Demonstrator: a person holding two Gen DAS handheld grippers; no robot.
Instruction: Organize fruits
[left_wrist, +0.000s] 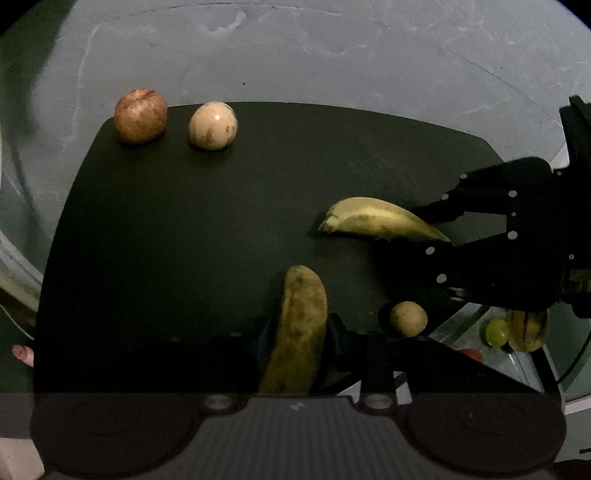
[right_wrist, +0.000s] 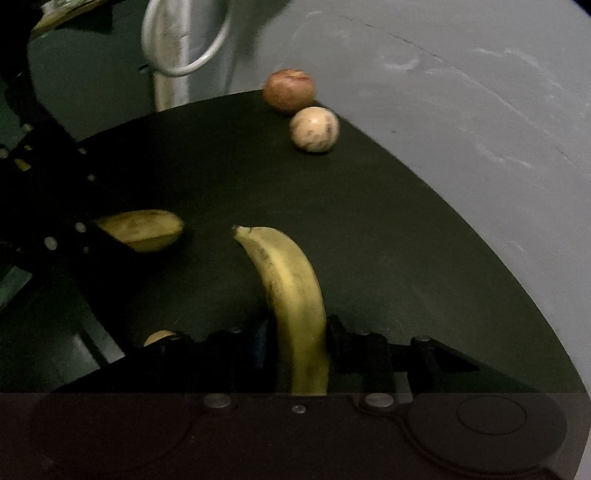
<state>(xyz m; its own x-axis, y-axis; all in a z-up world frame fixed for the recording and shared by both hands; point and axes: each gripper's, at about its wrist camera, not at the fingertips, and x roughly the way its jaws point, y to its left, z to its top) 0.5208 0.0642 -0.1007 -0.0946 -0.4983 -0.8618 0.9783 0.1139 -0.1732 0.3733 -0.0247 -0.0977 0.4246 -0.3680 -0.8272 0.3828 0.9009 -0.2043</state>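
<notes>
Left gripper (left_wrist: 295, 332): pinching a brown-spotted banana (left_wrist: 301, 325) near its lower part, tip pointing out over the near edge of the bench (left_wrist: 184, 221).
Right gripper (right_wrist: 295, 343): clamped on a yellower banana (right_wrist: 291, 295) low on its body, stem end forward, above the middle of the bench.
Handling: light, soft, easily bruised; spotted skin judged riper, so a gentle squeeze advised. Curved body likely to pivot; hold across the thick middle safest.
Far edge: apple (left_wrist: 140, 115) and pale round fruit (left_wrist: 213, 125), just beside each other.
Near right corner: small brown fruit (left_wrist: 408, 318).
</notes>
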